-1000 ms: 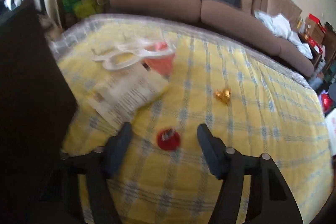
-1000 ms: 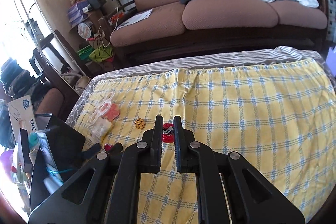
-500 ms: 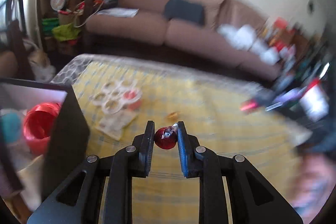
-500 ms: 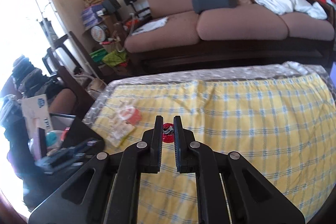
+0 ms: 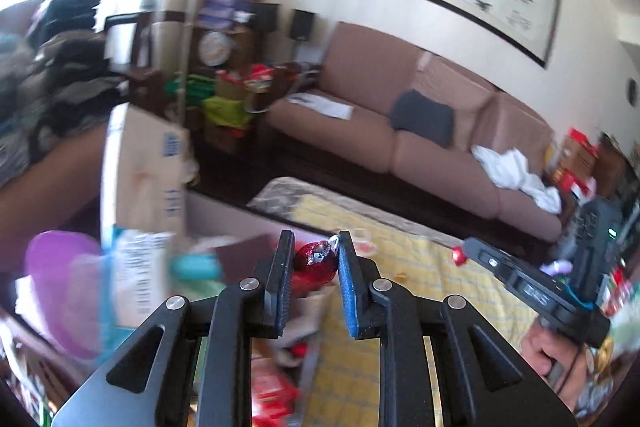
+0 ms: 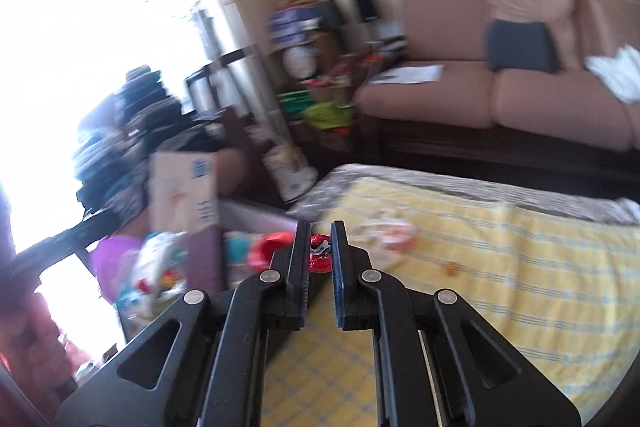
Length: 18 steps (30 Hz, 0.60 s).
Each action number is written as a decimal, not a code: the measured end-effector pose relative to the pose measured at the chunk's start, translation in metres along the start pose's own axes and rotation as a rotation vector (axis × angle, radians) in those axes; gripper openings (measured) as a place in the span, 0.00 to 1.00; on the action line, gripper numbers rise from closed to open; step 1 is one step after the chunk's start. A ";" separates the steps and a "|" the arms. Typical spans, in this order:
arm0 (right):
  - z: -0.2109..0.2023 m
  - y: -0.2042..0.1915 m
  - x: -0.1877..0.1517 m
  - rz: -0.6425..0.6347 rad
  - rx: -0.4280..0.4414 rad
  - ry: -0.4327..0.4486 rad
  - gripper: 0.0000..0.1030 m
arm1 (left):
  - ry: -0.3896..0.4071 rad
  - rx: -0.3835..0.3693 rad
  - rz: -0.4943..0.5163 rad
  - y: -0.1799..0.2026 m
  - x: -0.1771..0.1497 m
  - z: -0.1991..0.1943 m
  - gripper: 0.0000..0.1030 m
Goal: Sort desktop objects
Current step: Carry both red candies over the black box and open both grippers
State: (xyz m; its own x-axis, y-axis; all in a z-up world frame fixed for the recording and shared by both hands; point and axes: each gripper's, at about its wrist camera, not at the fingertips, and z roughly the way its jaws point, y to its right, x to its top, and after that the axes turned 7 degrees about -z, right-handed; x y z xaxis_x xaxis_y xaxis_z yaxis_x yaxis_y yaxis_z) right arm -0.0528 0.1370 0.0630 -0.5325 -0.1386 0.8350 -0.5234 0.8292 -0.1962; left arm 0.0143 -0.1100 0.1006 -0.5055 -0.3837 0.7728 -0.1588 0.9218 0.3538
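Observation:
My left gripper [image 5: 314,259] is shut on a red foil-wrapped candy [image 5: 314,265], held up in the air over the dark storage box [image 5: 240,251] at the table's left end. My right gripper [image 6: 320,247] is shut on a second red foil candy [image 6: 319,259], also lifted, close to the same box [image 6: 208,251]. The right gripper with its candy also shows in the left wrist view [image 5: 460,255], to the right. A small gold candy [image 6: 452,268] and a clear plastic pack with orange contents [image 6: 390,235] lie on the yellow checked cloth [image 6: 500,267].
The box holds a red tape roll [image 6: 270,249], teal and white items and a purple bag [image 5: 60,279]. A cardboard carton [image 5: 140,167] stands behind it. A brown sofa [image 5: 420,131] runs along the far wall, with clutter at the left.
Both grippers have swung left toward the storage box with their candies. One second ago the left gripper was open around its candy on the cloth; it has since shut on it and lifted.

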 end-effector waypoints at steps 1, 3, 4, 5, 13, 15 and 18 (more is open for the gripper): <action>0.006 -0.011 0.001 -0.022 0.033 -0.011 0.09 | 0.000 0.048 -0.019 -0.014 0.003 -0.001 0.20; 0.023 -0.036 0.001 -0.062 0.124 -0.047 0.09 | -0.006 0.128 -0.048 -0.033 0.003 -0.003 0.20; 0.030 -0.045 0.000 -0.074 0.174 -0.064 0.09 | -0.020 0.174 -0.053 -0.043 0.001 -0.005 0.20; 0.038 -0.055 -0.002 -0.088 0.239 -0.088 0.09 | -0.035 0.217 -0.047 -0.048 -0.001 -0.004 0.20; 0.088 -0.111 -0.028 -0.180 0.315 -0.274 0.09 | -0.190 0.288 0.002 -0.057 -0.017 0.027 0.20; 0.092 -0.116 -0.034 -0.192 0.312 -0.295 0.09 | -0.205 0.252 0.001 -0.057 -0.018 0.031 0.20; 0.094 -0.120 -0.035 -0.209 0.323 -0.314 0.09 | -0.216 0.227 0.006 -0.054 -0.020 0.030 0.20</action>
State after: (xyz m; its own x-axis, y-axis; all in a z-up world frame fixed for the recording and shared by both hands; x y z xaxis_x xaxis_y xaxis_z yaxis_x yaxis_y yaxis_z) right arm -0.0337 -0.0083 0.0085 -0.5425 -0.4816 0.6883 -0.7936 0.5626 -0.2318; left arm 0.0076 -0.1503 0.0500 -0.6712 -0.3802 0.6363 -0.3288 0.9221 0.2041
